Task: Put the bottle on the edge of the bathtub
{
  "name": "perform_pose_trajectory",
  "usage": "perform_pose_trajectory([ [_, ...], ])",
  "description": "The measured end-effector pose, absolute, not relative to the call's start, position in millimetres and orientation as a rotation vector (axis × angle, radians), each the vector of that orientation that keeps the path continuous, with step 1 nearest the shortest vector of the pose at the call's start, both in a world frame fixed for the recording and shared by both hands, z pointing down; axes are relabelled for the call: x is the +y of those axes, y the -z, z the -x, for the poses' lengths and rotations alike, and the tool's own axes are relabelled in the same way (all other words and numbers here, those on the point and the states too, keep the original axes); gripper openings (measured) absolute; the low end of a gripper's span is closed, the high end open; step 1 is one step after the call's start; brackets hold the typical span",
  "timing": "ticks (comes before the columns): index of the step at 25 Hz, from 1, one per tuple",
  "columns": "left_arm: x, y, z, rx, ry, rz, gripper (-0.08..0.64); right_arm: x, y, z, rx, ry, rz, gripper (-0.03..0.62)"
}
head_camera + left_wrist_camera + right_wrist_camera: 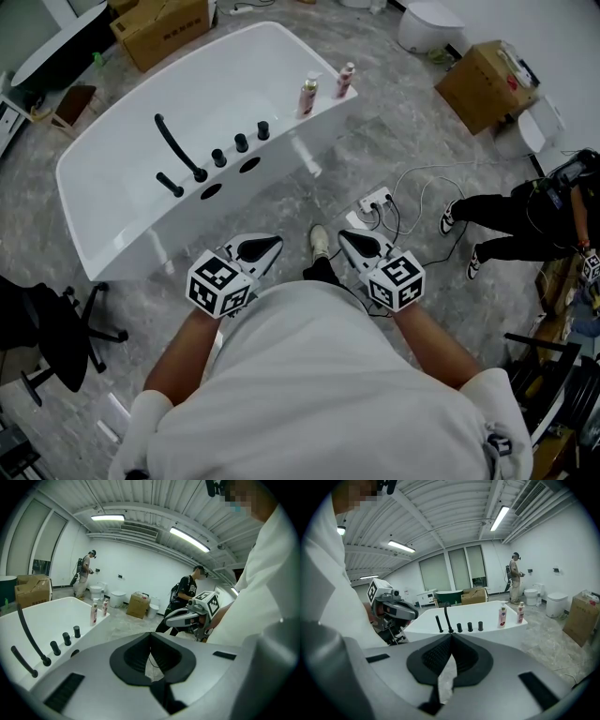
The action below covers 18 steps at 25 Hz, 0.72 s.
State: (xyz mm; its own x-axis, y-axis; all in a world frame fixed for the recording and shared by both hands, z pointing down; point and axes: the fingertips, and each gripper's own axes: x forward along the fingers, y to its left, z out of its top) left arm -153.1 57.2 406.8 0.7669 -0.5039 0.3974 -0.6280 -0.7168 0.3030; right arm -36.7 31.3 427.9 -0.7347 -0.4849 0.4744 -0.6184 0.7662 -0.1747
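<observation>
Resting close to torso, left claw (265,248) and right claw (352,244) were both pressed together, empty. Pump bottle (308,95) and second bottle (345,80) stood upright on bathtub (281,139) rim, well ahead of both claws, past taps (241,142). Placement looked done, hence claws idle.

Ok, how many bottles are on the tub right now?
2. A pump bottle and a smaller bottle stand upright, side by side but apart, on the bathtub rim at its far corner. None looks hidden elsewhere.
</observation>
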Motion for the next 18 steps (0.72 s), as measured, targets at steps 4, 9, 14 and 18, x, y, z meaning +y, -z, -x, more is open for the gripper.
perform_pose_trajectory([
  [4,56.1,-408.5,156.0,-0.851,-0.404,-2.537,0.018,29.4,-427.6,41.1,-2.553,-0.450,-0.831,0.009],
  [9,59.8,-409.7,157.8,-0.841,-0.431,-2.531,0.018,26.5,-420.7,43.5,-2.559,-0.433,-0.823,0.009],
  [14,58.1,-405.1,153.4,-0.832,-0.418,-2.544,0.018,22.2,-420.9,38.7,-2.558,-0.441,-0.844,0.009],
  [18,56.5,-401.2,152.2,-0.826,-0.393,-2.553,0.018,21.7,-422.3,42.4,-2.559,-0.439,-0.830,0.009],
])
